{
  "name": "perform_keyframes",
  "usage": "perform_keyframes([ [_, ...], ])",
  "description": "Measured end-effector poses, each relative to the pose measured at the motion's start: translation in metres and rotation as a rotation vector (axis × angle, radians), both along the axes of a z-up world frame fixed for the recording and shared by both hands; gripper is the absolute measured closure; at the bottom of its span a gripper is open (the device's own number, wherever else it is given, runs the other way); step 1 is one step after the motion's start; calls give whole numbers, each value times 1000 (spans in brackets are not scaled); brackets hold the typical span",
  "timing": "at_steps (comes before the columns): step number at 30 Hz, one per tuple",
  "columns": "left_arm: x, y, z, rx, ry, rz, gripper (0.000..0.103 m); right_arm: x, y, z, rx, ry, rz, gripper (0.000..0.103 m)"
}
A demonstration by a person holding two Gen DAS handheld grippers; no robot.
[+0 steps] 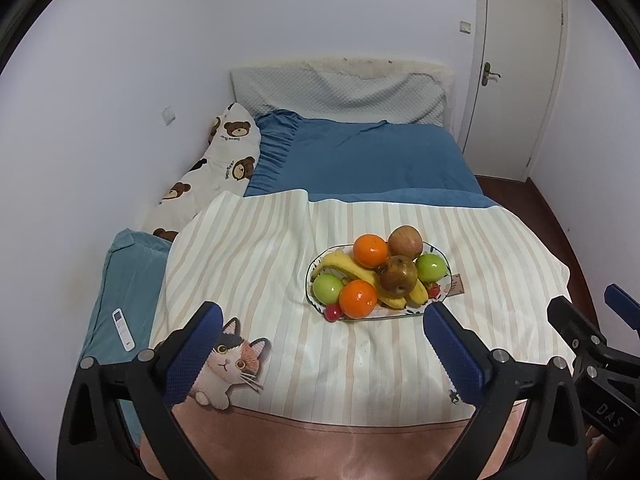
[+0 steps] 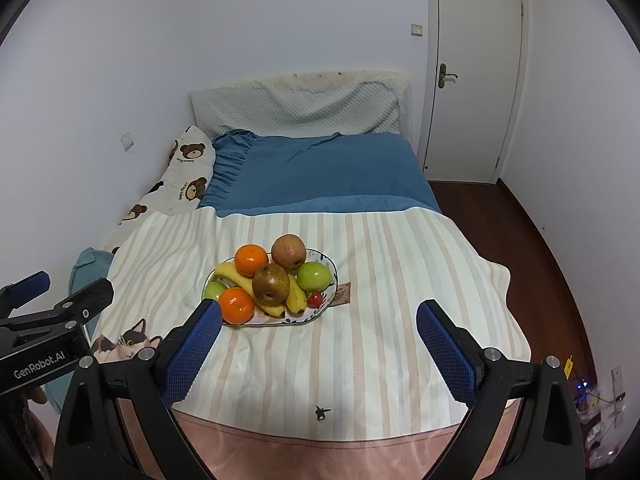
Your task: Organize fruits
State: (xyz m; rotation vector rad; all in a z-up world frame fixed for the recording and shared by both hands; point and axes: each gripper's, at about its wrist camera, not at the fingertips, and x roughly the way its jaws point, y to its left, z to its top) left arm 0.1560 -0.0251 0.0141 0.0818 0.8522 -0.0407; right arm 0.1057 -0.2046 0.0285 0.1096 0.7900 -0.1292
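Observation:
A plate (image 1: 447,261) (image 2: 329,261) piled with fruit sits on the striped blanket (image 1: 280,272) on the bed. It holds two oranges (image 1: 358,298) (image 2: 237,305), two green apples (image 1: 431,267) (image 2: 314,275), a brownish pear (image 1: 398,274) (image 2: 271,283), a reddish apple (image 1: 405,241) (image 2: 288,251), bananas (image 1: 352,269) (image 2: 294,296) and small red fruits (image 1: 333,312) (image 2: 315,299). My left gripper (image 1: 322,320) is open and empty, just short of the plate. My right gripper (image 2: 320,320) is open and empty, near the plate's front right.
A white remote (image 1: 123,329) lies on a teal cushion (image 1: 124,280) at the left. A bear-print pillow (image 1: 224,152), blue sheet (image 1: 360,156) and grey headboard pillow (image 1: 340,92) lie beyond. A door (image 2: 476,72) and wooden floor (image 2: 540,240) are on the right.

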Motion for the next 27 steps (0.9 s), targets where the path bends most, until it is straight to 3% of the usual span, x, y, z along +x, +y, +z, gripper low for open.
perform_keyframes([
  [27, -2, 0, -9, 9, 18, -8, 0, 3, 1, -5, 13, 7, 1, 3],
])
